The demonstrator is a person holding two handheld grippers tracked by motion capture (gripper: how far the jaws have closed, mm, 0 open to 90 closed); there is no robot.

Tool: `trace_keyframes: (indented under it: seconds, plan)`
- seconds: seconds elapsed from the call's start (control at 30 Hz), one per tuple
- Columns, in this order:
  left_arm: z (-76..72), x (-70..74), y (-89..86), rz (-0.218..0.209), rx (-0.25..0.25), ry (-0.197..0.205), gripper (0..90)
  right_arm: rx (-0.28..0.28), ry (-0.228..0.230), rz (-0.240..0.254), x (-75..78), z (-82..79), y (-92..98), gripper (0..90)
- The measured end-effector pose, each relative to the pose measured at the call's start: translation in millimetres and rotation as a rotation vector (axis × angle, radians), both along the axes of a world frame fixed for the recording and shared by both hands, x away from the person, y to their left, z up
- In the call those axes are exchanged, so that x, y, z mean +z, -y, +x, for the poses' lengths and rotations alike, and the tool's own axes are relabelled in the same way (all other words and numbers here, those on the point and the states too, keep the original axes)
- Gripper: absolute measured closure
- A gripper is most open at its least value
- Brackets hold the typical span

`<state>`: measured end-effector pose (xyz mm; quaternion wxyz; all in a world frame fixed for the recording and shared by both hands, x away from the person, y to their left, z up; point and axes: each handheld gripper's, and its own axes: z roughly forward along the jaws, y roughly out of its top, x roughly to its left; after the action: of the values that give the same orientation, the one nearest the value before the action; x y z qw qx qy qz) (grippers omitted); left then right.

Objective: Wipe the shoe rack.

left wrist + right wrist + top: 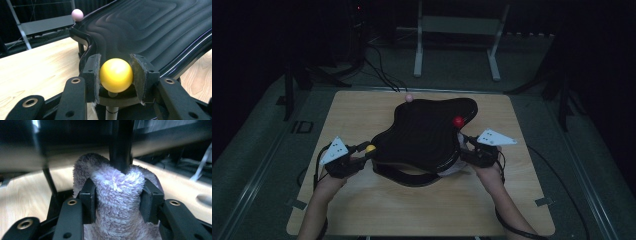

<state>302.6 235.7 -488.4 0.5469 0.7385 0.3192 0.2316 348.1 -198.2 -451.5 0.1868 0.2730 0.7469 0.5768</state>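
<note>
Yellow is what your left gripper (116, 75) has hold of: one yellow ball (116, 75) sits between its two pads, both pressed against the ball's sides, so the jaws stand partly closed around it. The ball tops a thin post at the near left corner of the black tray (160, 27), a glossy board with stepped, wavy contours. In the high view the left gripper (360, 156) lies at the tray's left end with the yellow ball (371, 148) at its tips.

Your right gripper (117, 195) has a fluffy pale lilac cloth (117, 195) between its jaws. The cloth bulges up between the pads (88, 195) and fills the gap; both pads look to be against the pile, but the frame is blurred and the plush hides the contact, so you cannot tell how firmly they press. The cloth wraps the foot of a dark upright post (121, 147) under the tray. From above, the right gripper (467, 150) sits at the tray's right edge, with a bit of the pale cloth (452, 167) showing beneath the rim.

Counted: two grippers, one in each hand; one black tray (427, 132) on one wooden table (412, 210); one cloth; three balls in all, namely one yellow, one red ball (458, 121) on the tray's right part, and one pink ball (409, 97) at its far edge, seen again as the pink ball (77, 15) in the left gripper view.
</note>
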Motion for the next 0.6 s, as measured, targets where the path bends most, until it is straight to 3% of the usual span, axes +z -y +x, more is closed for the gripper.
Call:
trace_keyframes:
  seconds: [0.07, 0.13, 0.2, 0.33, 0.5, 0.6]
  plan:
    - [0.1, 0.0, 0.5, 0.001, -0.002, 0.001, 59.6, 0.011, 0.014, 0.009, 7.3, 2.0, -0.6, 53.4]
    - [0.2, 0.0, 1.0, 0.001, -0.001, 0.001, 59.6, 0.010, 0.018, -0.014, 9.1, 4.3, -3.6, 55.7]
    - [0.1, 0.0, 1.3, 0.003, -0.001, 0.003, 59.6, 0.005, 0.004, -0.016, 6.3, 6.5, -5.0, 61.7]
    - [0.1, 0.0, 1.6, 0.004, 0.000, 0.001, 59.6, 0.000, 0.000, -0.014, 0.4, 8.3, -5.8, 65.1]
    - [-0.6, 0.7, 2.5, 0.012, 0.005, 0.001, 59.6, -0.003, -0.052, -0.034, -24.7, 11.3, -8.2, 65.8]
    - [-0.6, 0.6, 2.6, 0.011, 0.006, 0.002, 59.6, 0.011, -0.110, -0.027, -38.5, 14.4, -7.2, 65.6]
